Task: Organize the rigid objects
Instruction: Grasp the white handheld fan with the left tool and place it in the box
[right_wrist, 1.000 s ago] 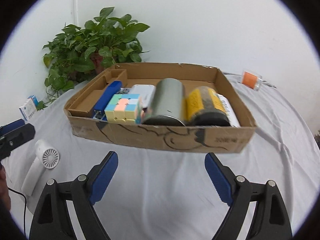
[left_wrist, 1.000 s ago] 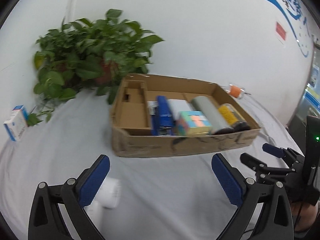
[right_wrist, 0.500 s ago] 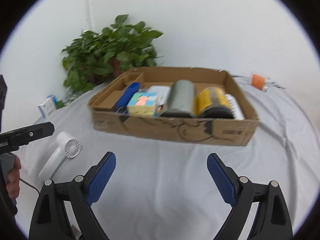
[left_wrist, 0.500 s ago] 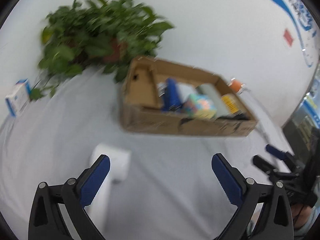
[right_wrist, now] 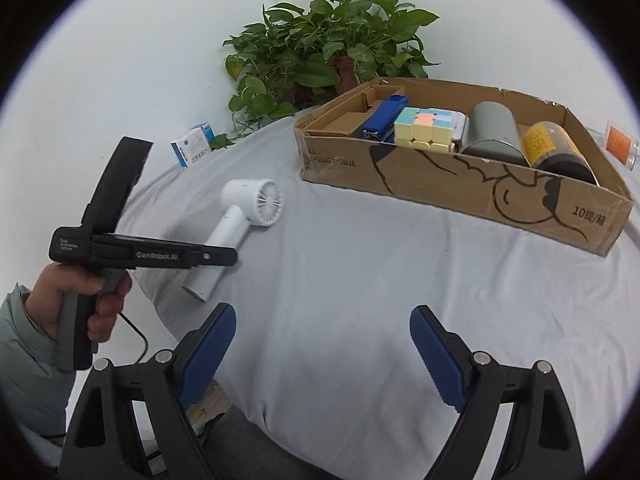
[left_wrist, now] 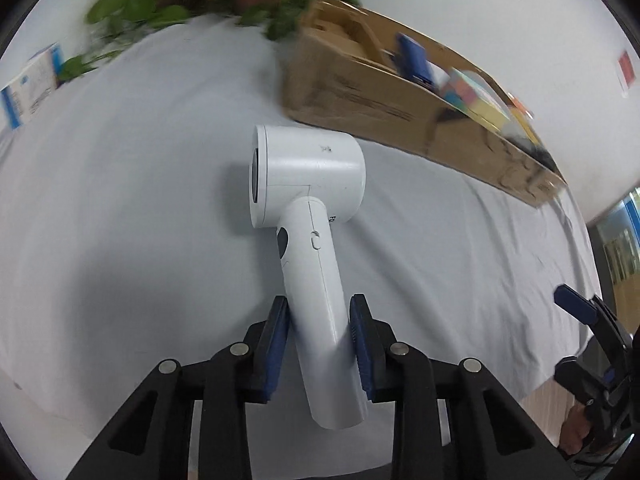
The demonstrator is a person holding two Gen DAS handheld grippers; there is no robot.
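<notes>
A white handheld fan (left_wrist: 312, 184) lies on the white cloth, head toward the cardboard box (left_wrist: 360, 104). My left gripper (left_wrist: 319, 312) straddles the fan's handle; its jaws are closing and both blue pads touch the handle. In the right wrist view the same fan (right_wrist: 256, 204) lies left of the box (right_wrist: 440, 184), with the left gripper (right_wrist: 224, 257) over its handle. The box holds a blue stapler (right_wrist: 386, 116), a pastel cube (right_wrist: 424, 128), a grey can (right_wrist: 494, 132) and a yellow jar (right_wrist: 554, 148). My right gripper (right_wrist: 322, 328) hovers wide above bare cloth, jaws closing slightly on nothing.
A potted plant (right_wrist: 332, 52) stands behind the box against the wall. A small blue-and-white carton (right_wrist: 194, 146) sits at the table's left rear. An orange-labelled bottle (right_wrist: 618, 142) lies right of the box. The table's edge runs close under the fan's handle end.
My left gripper dropped onto the fan and its jaws went from wide to closed around the handle. The right gripper swung so that the box now sits to the right.
</notes>
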